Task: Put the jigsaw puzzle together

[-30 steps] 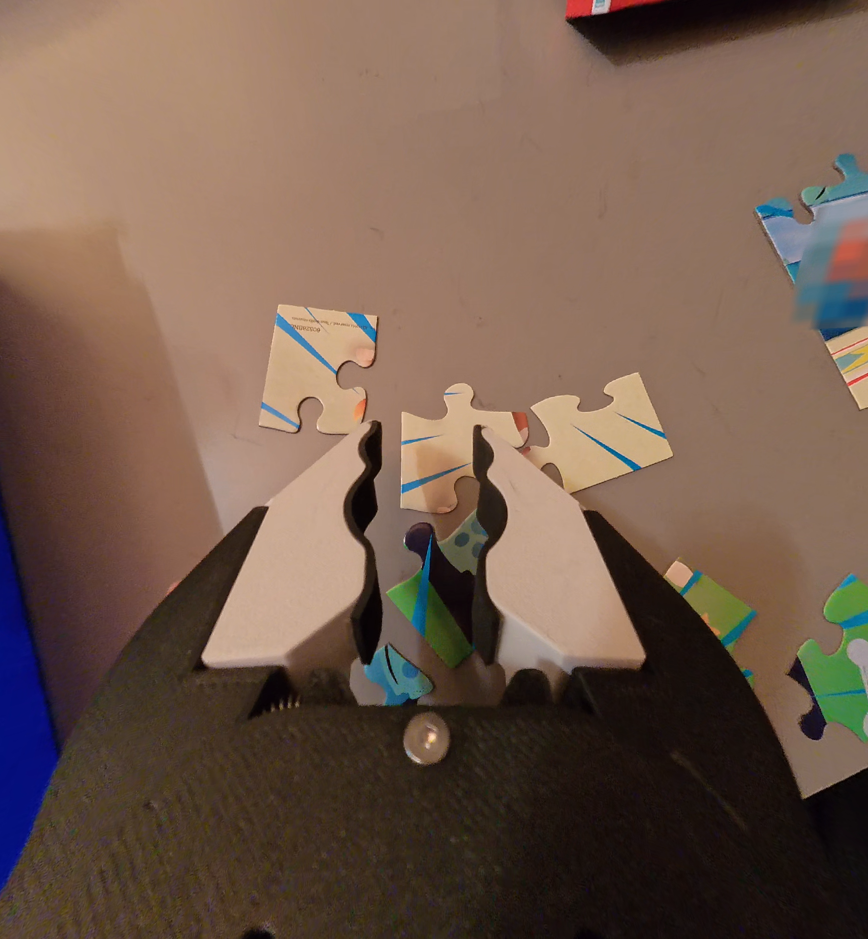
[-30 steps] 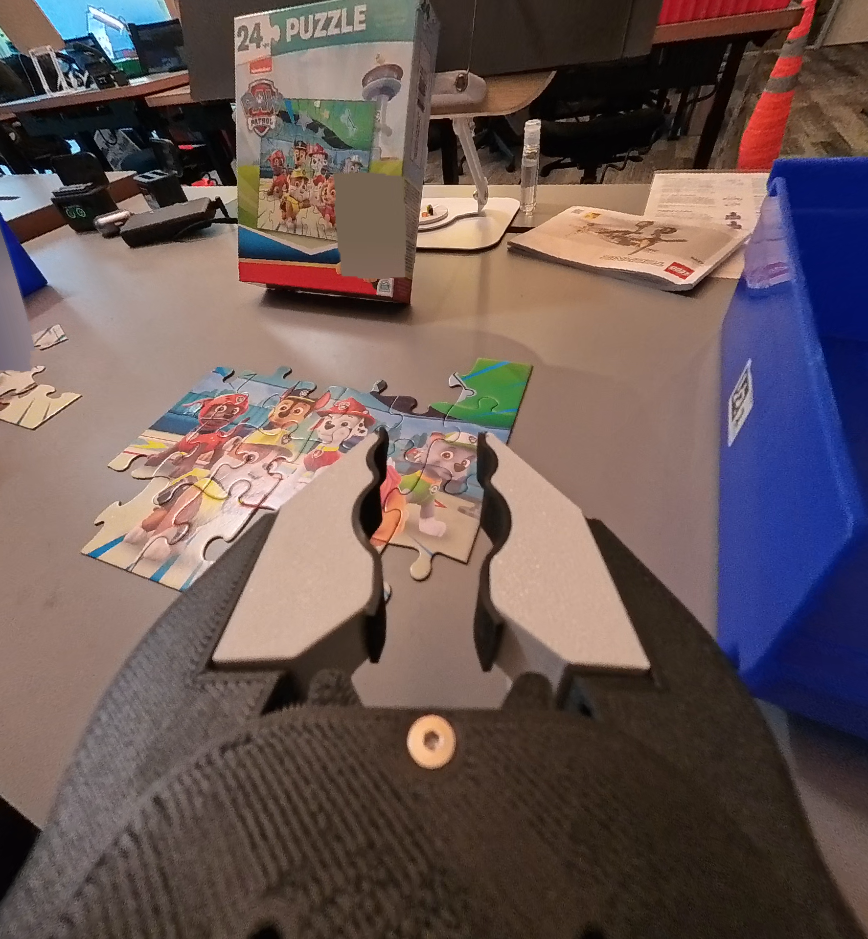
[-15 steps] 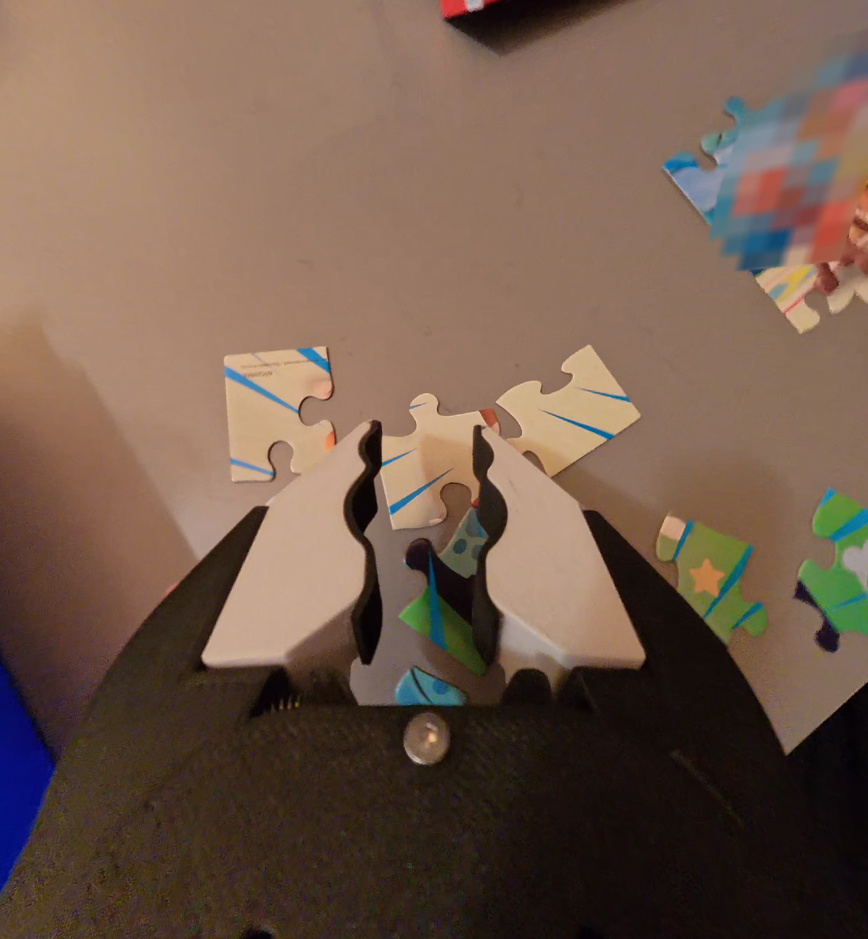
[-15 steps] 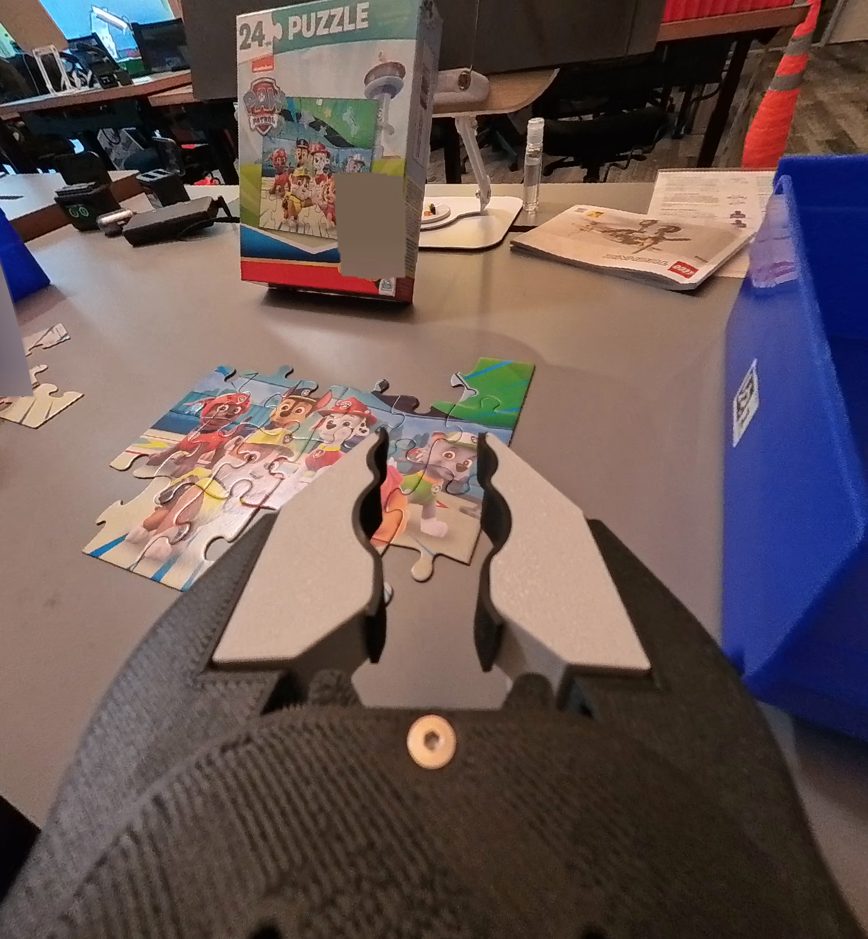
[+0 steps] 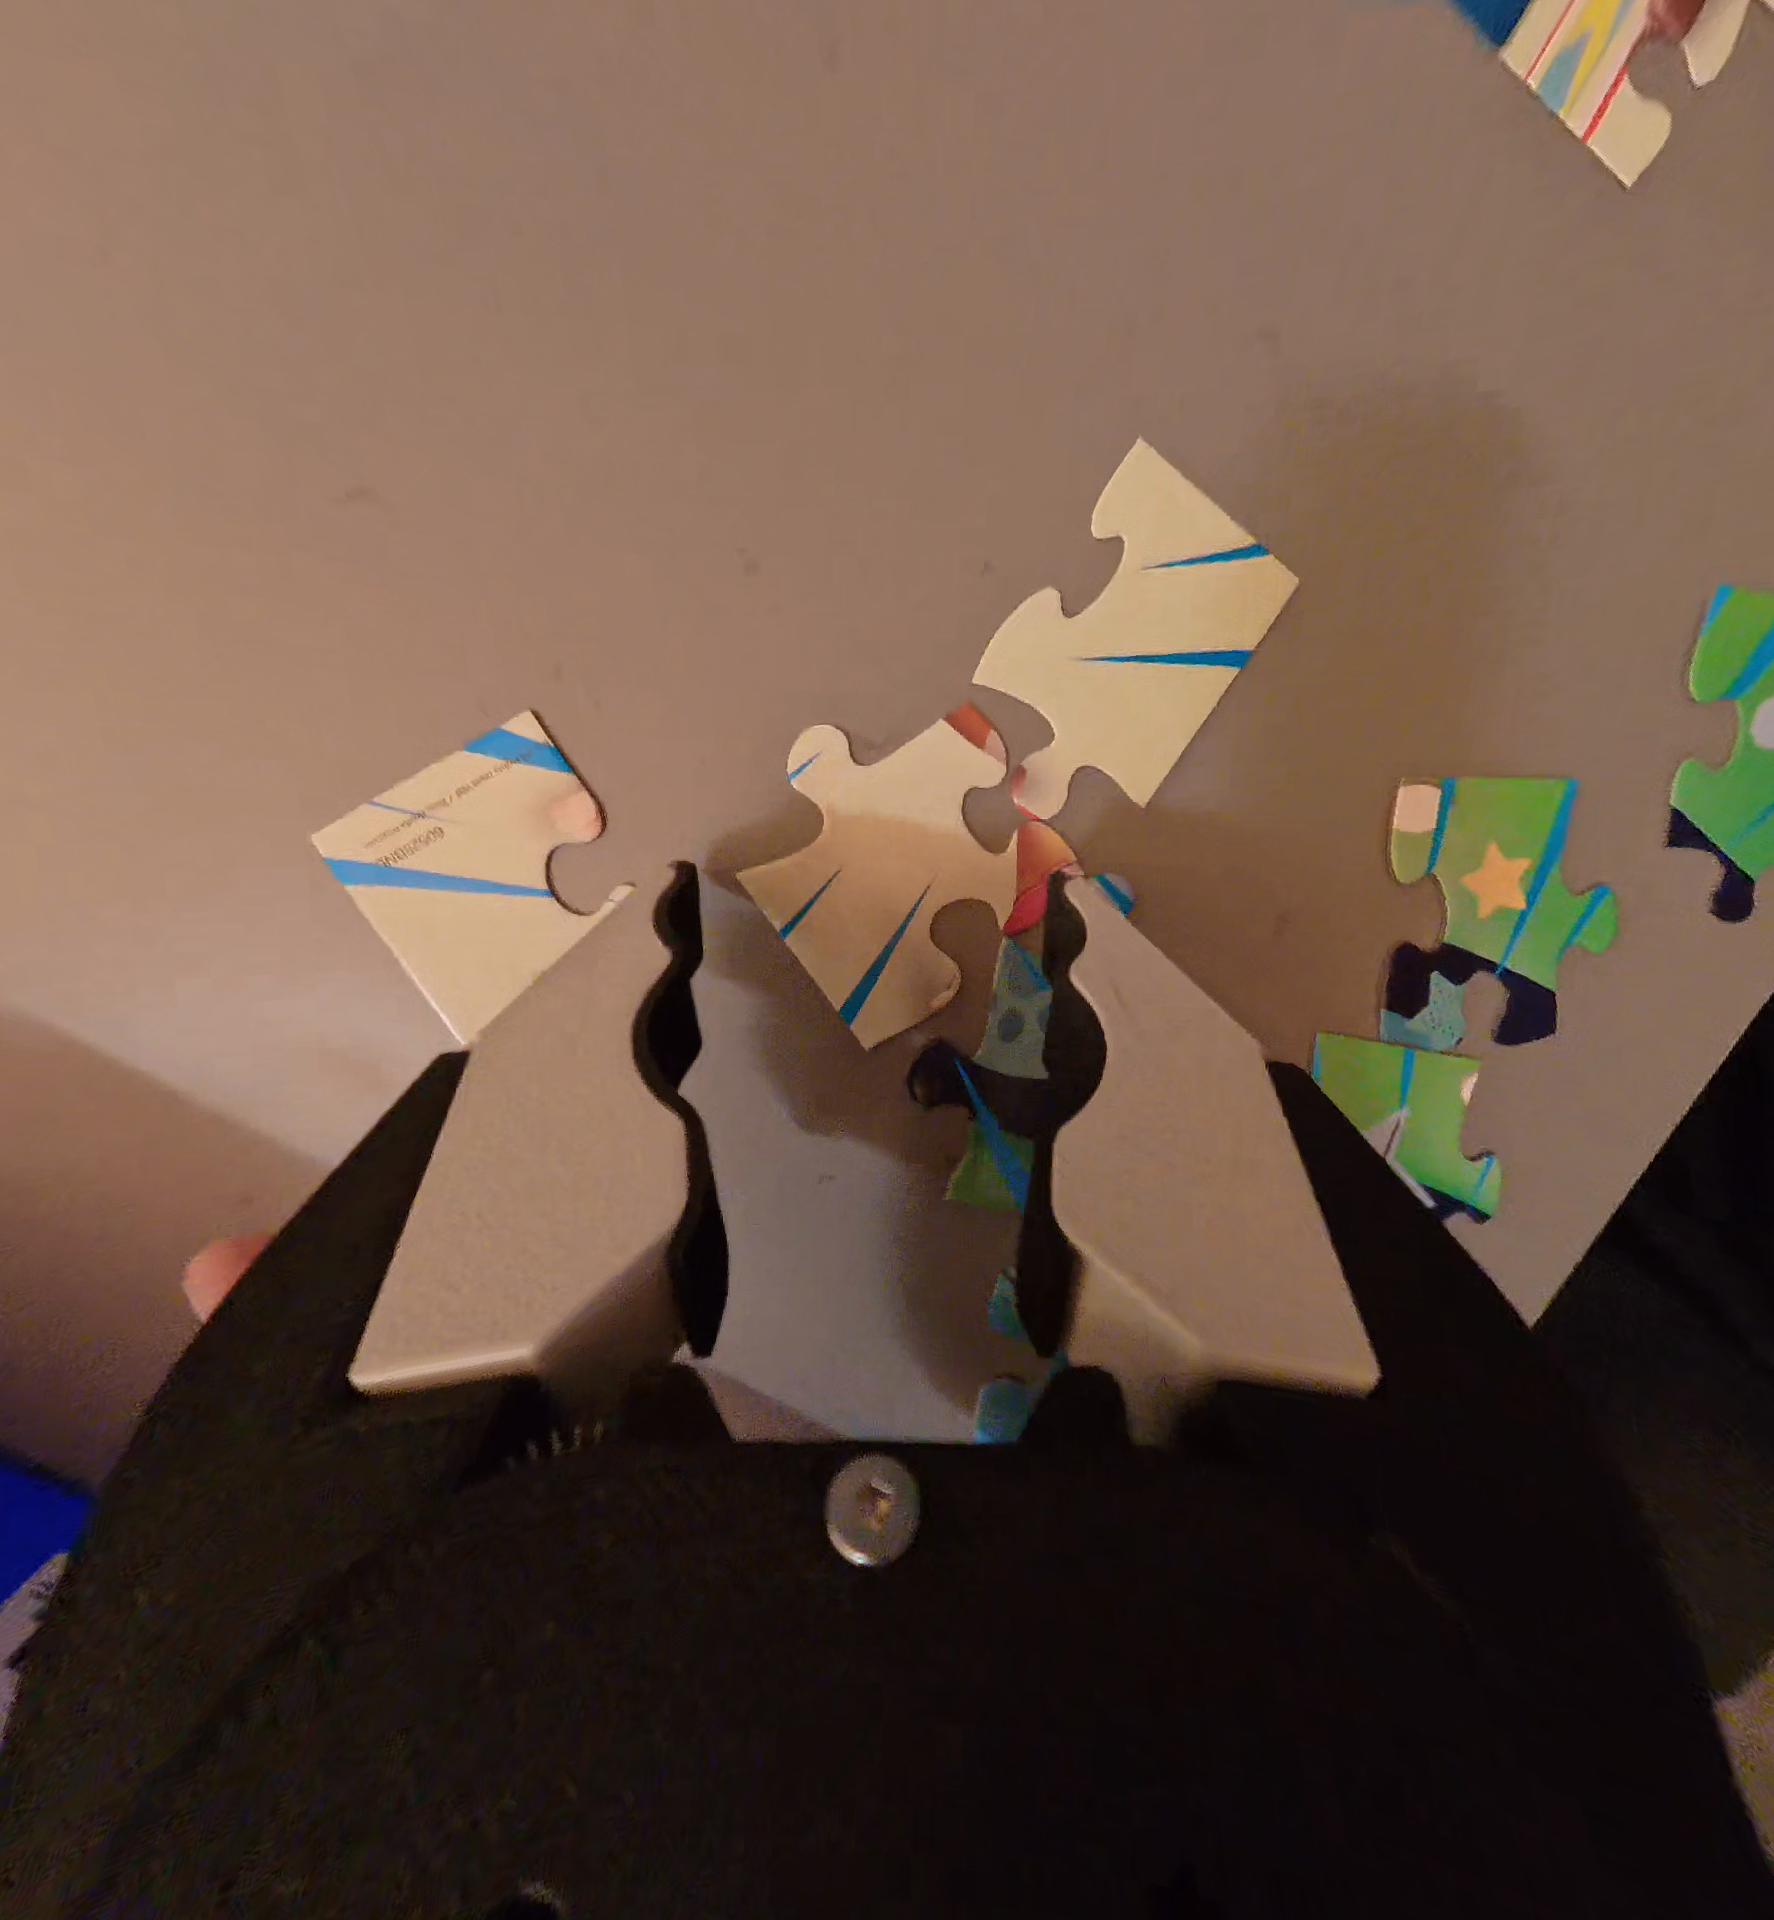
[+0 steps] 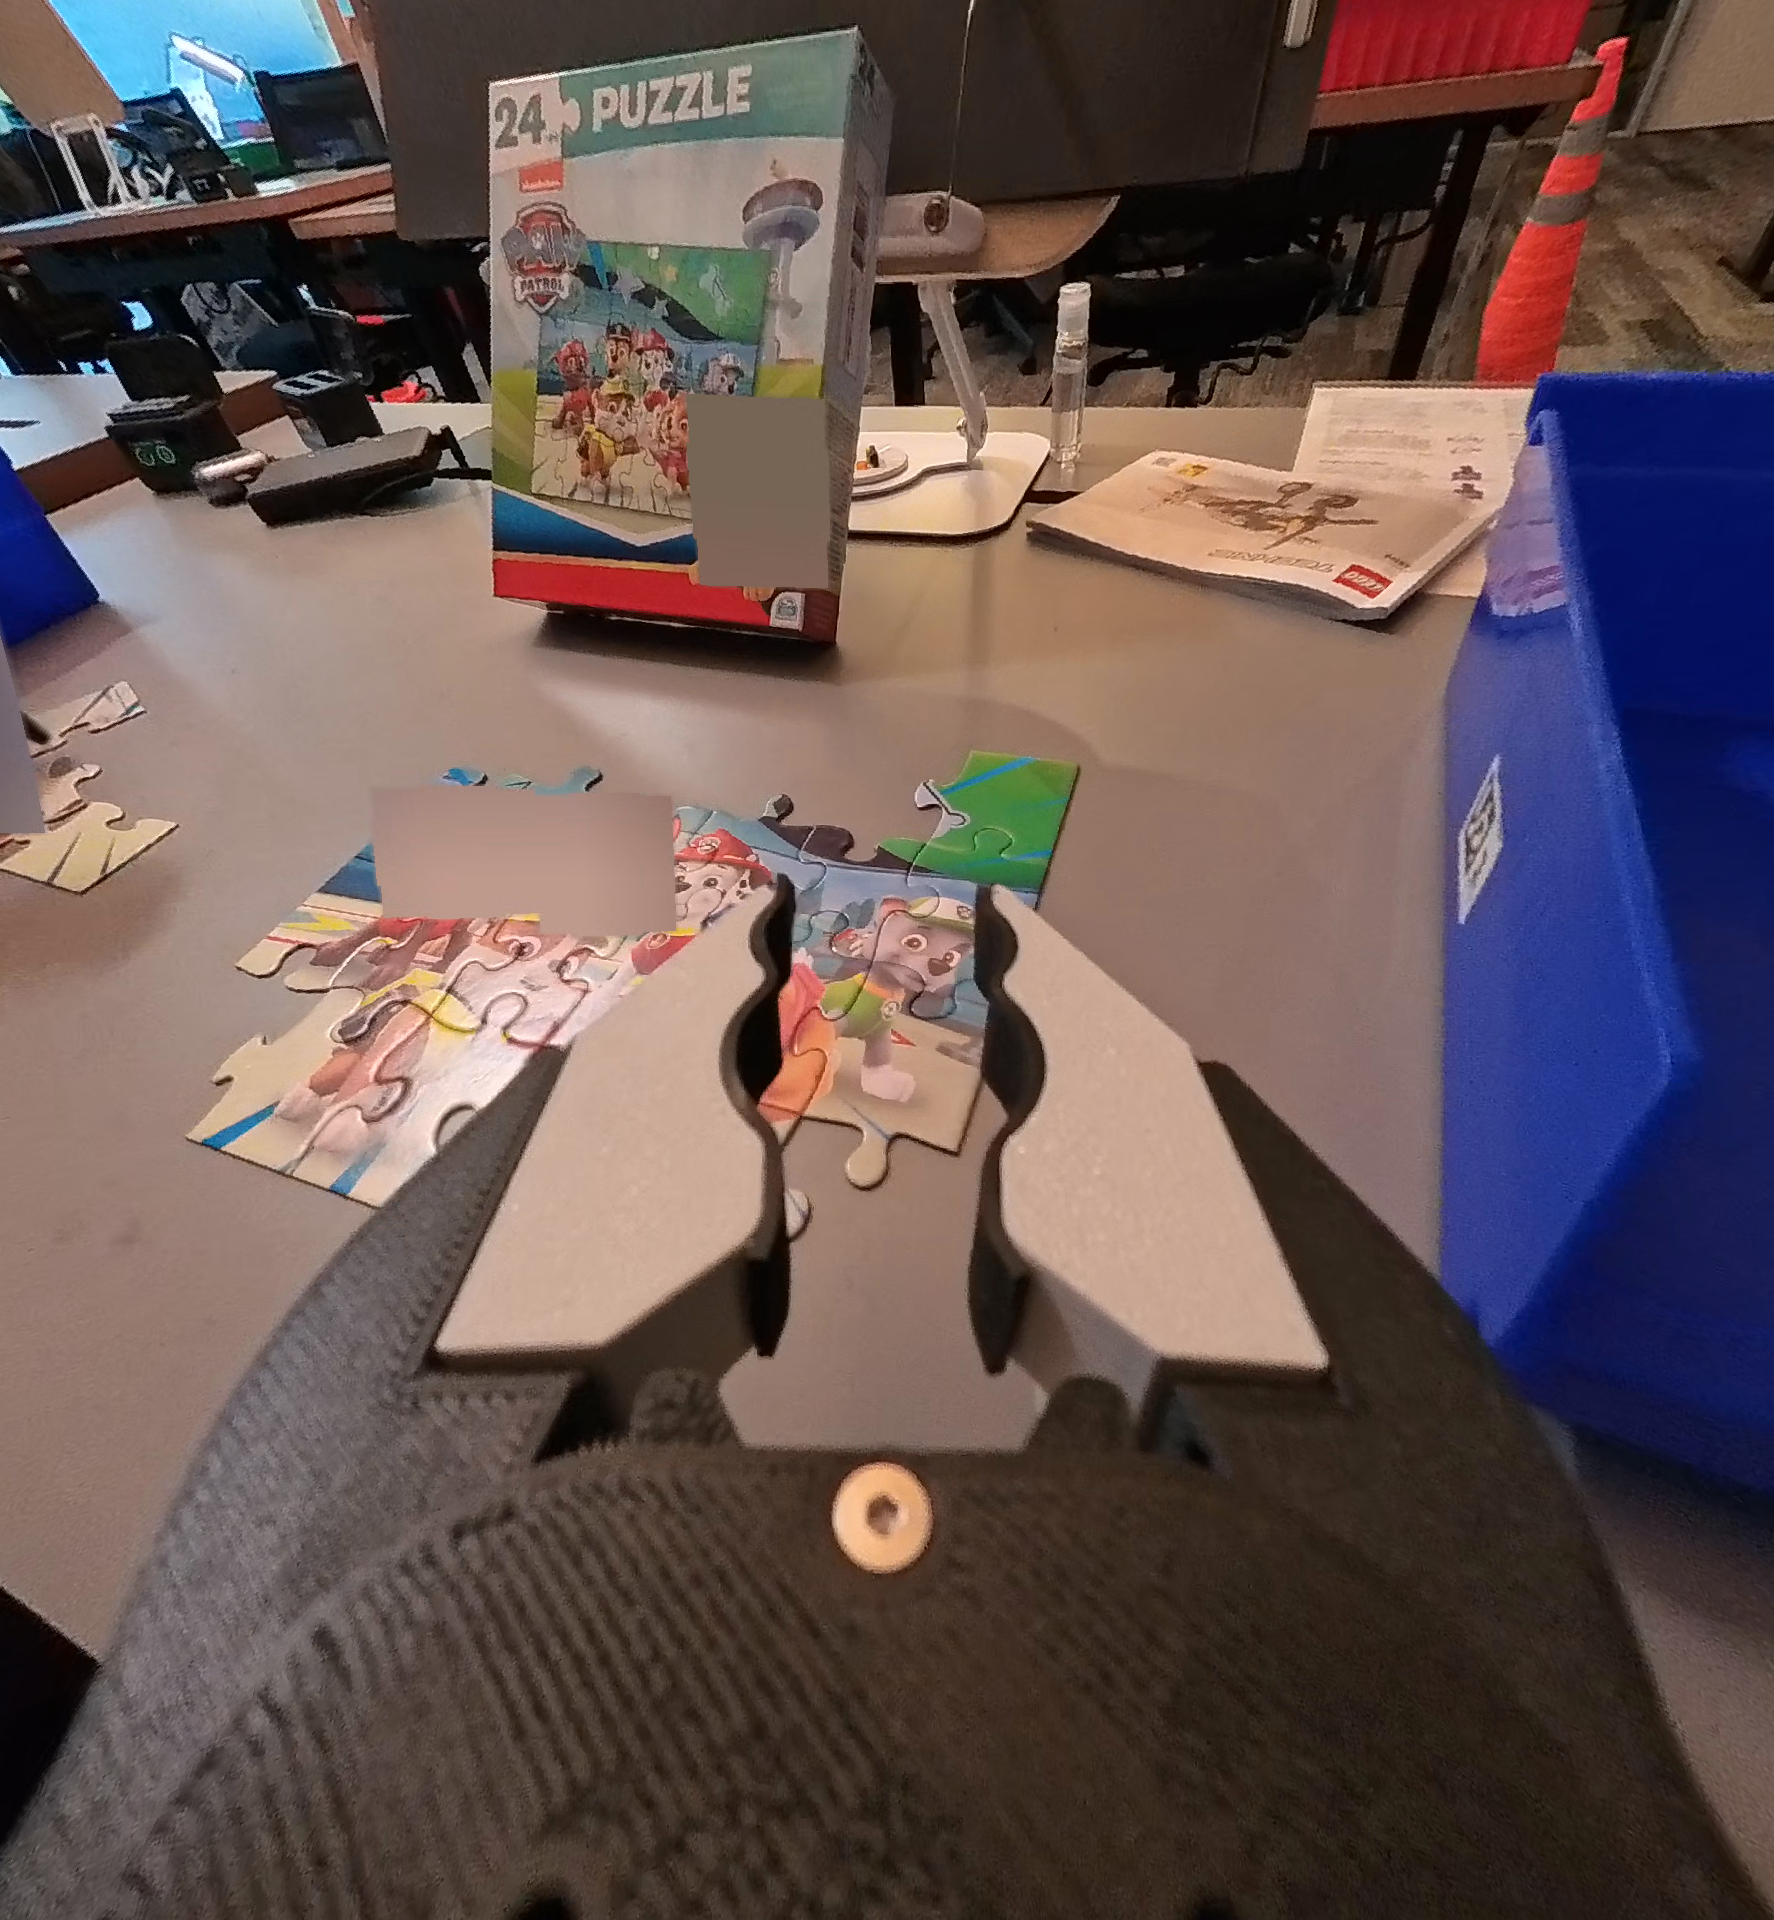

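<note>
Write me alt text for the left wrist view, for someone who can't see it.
The left gripper, jaws open and holding nothing, hovers over loose puzzle pieces on a grey table. A cream piece with blue streaks lies between its fingertips, not clamped; green pieces lie to the right.

Between my left gripper's [image 5: 872, 894] spread jaws a cream puzzle piece [image 5: 888, 883] lies flat, with a green-and-blue piece [image 5: 1008, 1049] against the right finger. Bare grey table [image 5: 654, 364] opens ahead. To my right gripper's [image 6: 883, 914] right a blue bin [image 6: 1641, 935] walls me off (close); the upright puzzle box [image 6: 665, 343] blocks straight ahead.
</note>
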`<control>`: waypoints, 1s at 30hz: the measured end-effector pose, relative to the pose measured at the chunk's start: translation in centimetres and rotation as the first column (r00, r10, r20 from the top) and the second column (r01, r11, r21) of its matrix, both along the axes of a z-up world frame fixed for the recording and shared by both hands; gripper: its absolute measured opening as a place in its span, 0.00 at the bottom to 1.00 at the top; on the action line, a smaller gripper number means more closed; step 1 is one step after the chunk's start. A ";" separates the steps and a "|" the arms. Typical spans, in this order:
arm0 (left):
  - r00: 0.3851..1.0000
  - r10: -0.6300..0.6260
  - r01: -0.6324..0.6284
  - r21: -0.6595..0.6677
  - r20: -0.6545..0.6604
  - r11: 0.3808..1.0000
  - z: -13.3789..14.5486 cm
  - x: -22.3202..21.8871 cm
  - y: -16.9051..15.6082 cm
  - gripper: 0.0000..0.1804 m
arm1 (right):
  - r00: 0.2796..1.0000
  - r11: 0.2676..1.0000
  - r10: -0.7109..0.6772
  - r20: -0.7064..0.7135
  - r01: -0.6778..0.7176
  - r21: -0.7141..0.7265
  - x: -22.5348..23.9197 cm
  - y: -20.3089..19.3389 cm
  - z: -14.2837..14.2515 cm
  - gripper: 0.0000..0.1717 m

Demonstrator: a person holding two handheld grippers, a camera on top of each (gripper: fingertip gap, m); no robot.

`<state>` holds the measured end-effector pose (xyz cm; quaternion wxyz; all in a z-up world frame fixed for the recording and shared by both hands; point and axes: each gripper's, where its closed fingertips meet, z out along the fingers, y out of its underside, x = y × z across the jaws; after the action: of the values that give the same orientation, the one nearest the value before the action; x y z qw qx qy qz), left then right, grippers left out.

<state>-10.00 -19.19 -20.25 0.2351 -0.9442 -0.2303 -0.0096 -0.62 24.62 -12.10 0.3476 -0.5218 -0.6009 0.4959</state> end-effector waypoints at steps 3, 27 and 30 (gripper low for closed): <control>0.997 -0.080 0.079 -0.034 -0.019 0.996 -0.3 -0.4 -0.3 0.36 | 1.000 1.000 0.013 -0.001 -0.013 -0.006 -0.2 -0.5 0.0 0.19; 0.913 -0.405 0.382 -0.243 -0.051 0.892 -1.0 1.3 0.1 0.16 | 1.000 1.000 0.024 -0.004 -0.024 0.009 -0.4 -1.5 0.1 0.19; 0.913 -0.402 0.377 -0.234 -0.070 0.896 -0.9 1.5 0.2 0.09 | 0.999 0.999 0.034 0.000 -0.034 0.019 -0.6 -1.9 -0.1 0.19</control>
<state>-8.46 -18.96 -21.20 0.1378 -0.9899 -0.0220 0.0234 -1.20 22.70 -12.15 0.3442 -0.5082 -0.6142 0.4961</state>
